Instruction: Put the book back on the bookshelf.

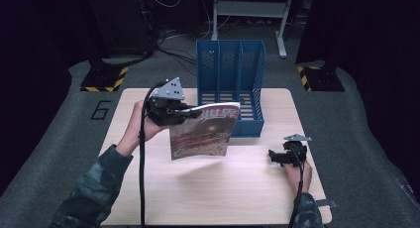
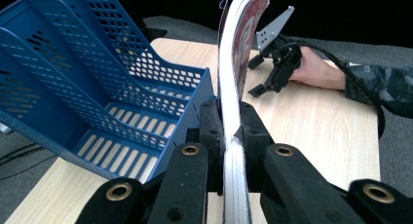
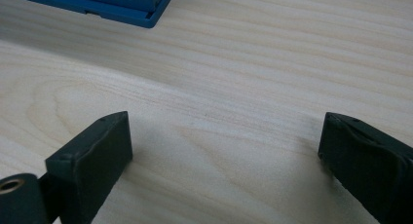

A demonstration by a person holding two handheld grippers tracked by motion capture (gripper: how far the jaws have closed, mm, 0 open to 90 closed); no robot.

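A magazine [image 1: 203, 131] with a reddish-brown cover hangs upright above the table, in front of the blue file rack [image 1: 230, 86]. My left gripper [image 1: 190, 114] is shut on its top left edge; in the left gripper view the white page edges [image 2: 233, 102] run up between the two black jaws, and the rack [image 2: 97, 87] lies to the left. My right gripper [image 1: 274, 155] rests low near the table's right edge, jaws open and pointing left. In the right gripper view, bare wood lies between the fingers [image 3: 100, 158].
The light wooden table [image 1: 218, 193] has free room in front of the magazine and between the grippers. The rack has three upright slots and stands at the table's far middle. Dark stands with yellow-black bases [image 1: 104, 79] sit on the floor beyond.
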